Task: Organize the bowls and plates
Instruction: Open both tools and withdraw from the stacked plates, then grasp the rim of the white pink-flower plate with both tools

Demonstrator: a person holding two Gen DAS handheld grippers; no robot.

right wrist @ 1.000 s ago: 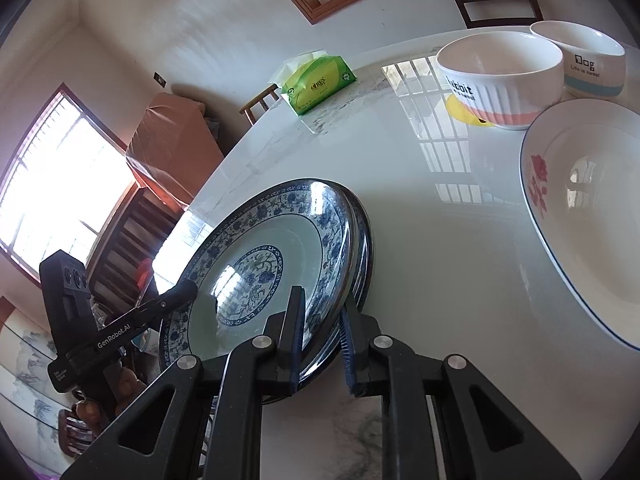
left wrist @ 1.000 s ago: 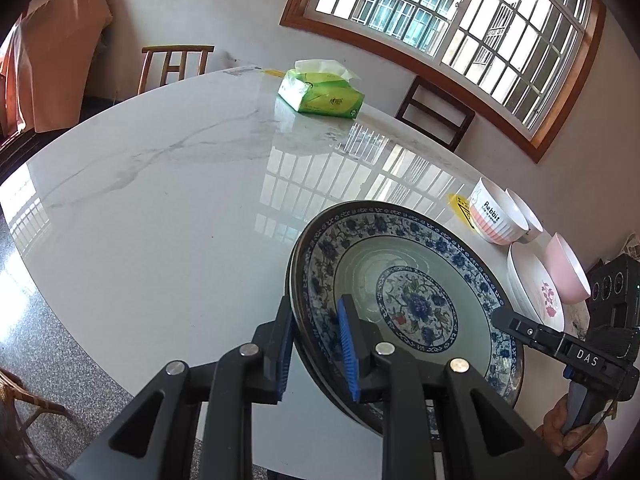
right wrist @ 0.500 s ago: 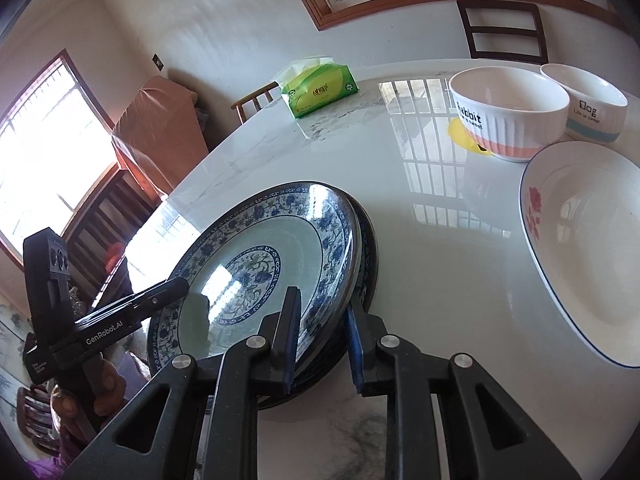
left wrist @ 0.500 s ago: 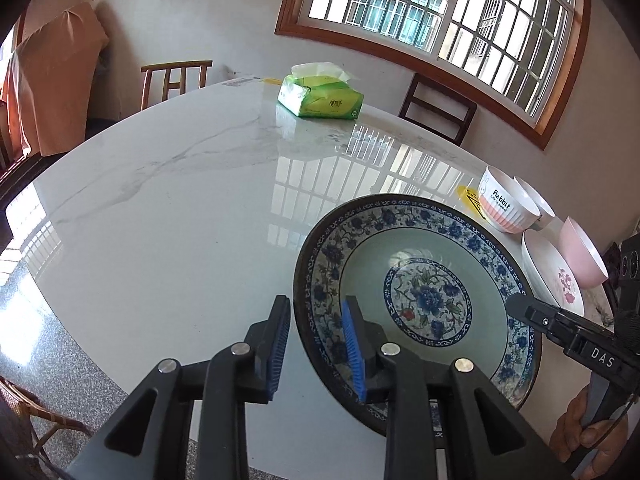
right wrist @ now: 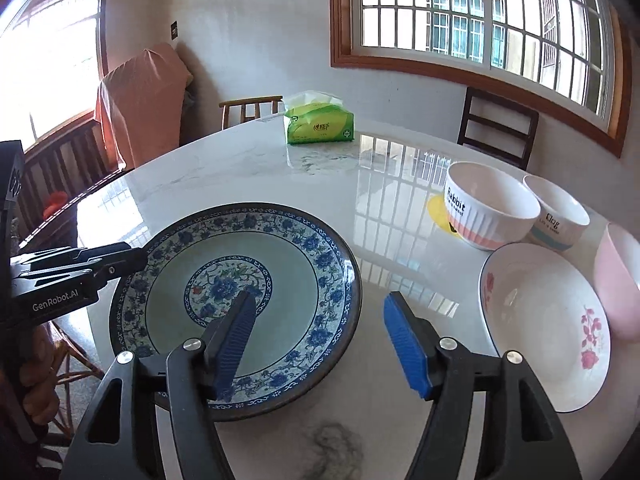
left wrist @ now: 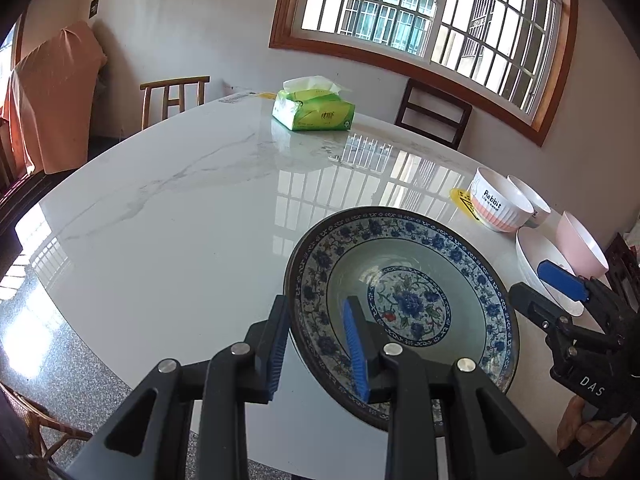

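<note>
My right gripper (right wrist: 320, 344) has just opened wide and let go, because the blue plate (right wrist: 236, 304) now lies flat on the table (right wrist: 360, 184). My left gripper (left wrist: 316, 344) stands loose around its rim, not squeezing.

Clear for my grippers: bare marble table (left wrist: 168, 216) left of the blue plate (right wrist: 320, 248). Blocked right: white flowered plate (right wrist: 532, 320), pink bowl (right wrist: 618, 284), two white bowls (right wrist: 492, 204). Far: tissue pack (right wrist: 318, 122).
</note>
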